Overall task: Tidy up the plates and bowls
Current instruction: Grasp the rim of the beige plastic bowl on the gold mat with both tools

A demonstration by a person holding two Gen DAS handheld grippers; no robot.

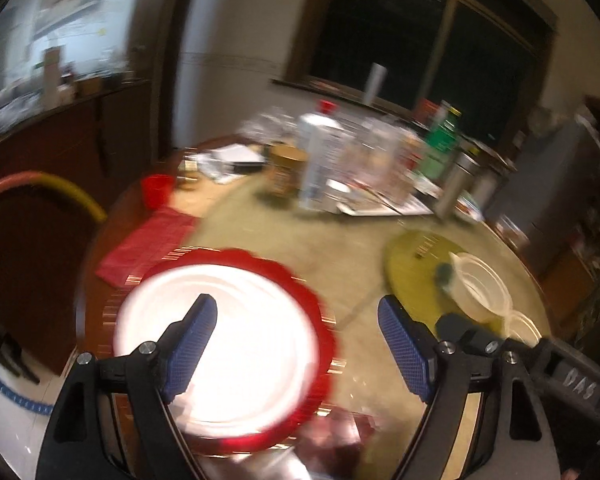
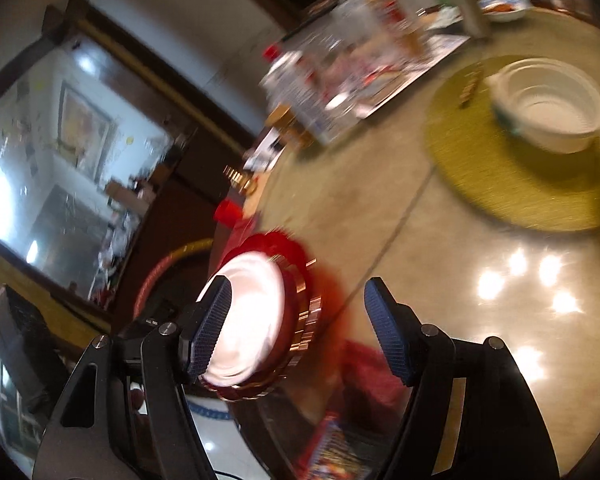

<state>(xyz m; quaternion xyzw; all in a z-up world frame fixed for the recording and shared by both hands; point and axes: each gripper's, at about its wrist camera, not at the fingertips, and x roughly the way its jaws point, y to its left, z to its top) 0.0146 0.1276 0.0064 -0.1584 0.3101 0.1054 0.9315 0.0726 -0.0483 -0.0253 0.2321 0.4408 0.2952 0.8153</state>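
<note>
A white plate (image 1: 220,340) lies on a red scalloped charger (image 1: 300,280) at the table's near left edge. It also shows in the right wrist view (image 2: 252,312). White bowls (image 1: 480,284) sit stacked on a round yellow-green placemat (image 1: 412,256) at the right; they also show in the right wrist view (image 2: 548,108). My left gripper (image 1: 296,344) is open and empty above the plate's right side. My right gripper (image 2: 300,328) is open and empty, hovering just right of the plate. Both views are motion-blurred.
Bottles, jars, a metal flask (image 1: 458,184) and papers crowd the table's far side. A red cup (image 1: 156,190) and red napkin (image 1: 148,244) lie left of the plate. A chair back (image 1: 40,188) stands at the left edge.
</note>
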